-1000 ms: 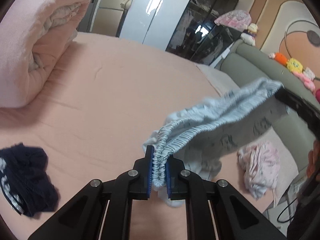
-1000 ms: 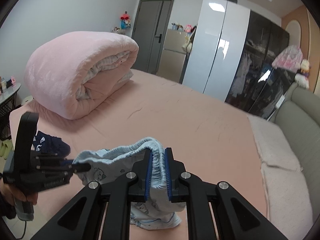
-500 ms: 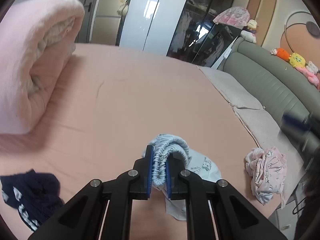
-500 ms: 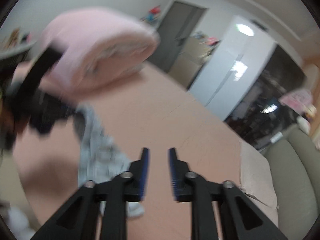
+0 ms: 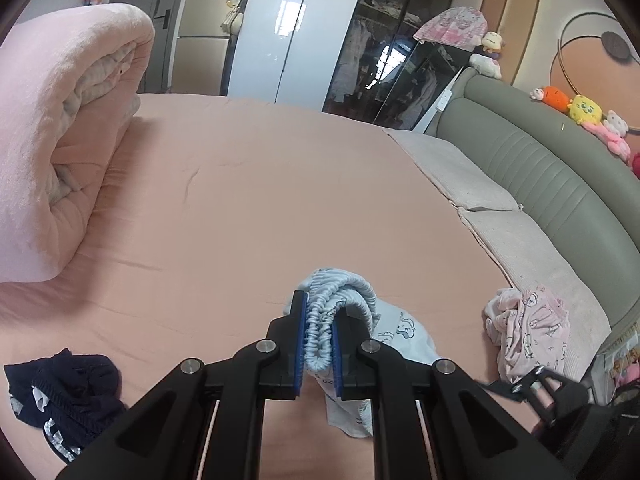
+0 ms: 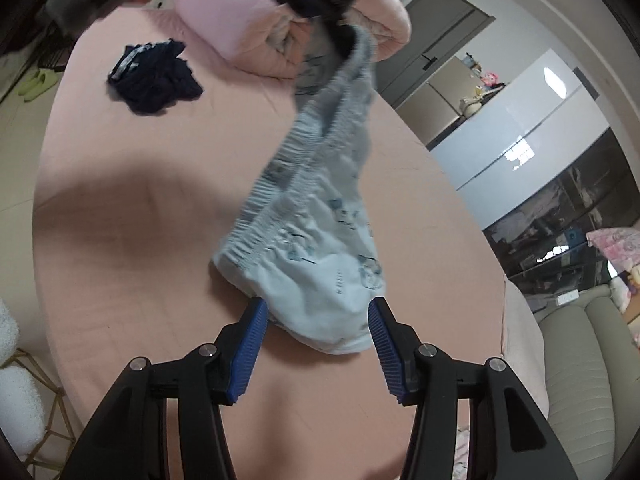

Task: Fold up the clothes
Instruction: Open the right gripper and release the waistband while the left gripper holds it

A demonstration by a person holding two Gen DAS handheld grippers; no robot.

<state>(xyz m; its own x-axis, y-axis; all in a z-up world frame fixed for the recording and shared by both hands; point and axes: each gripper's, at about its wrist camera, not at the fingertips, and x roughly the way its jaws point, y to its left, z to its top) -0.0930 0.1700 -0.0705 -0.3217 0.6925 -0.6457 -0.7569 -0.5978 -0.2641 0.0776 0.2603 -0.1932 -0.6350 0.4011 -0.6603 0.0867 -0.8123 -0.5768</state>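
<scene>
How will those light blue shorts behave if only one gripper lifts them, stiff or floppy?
Probably very floppy: the light blue shorts sag in a long drape from the left gripper, which pinches the waistband. Likely light, since one pinch carries them. The open right gripper waits at the hanging lower end.

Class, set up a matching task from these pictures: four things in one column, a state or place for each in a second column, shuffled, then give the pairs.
Things:
1. light blue shorts
2. navy garment
3. pink quilt
4. right tool

States:
A. rolled up on the bed
B. open, holding nothing
C. crumpled on the sheet
D. waistband clamped in the left tool

Pairs: 1-D, 2-C, 3-A, 4-B
</scene>
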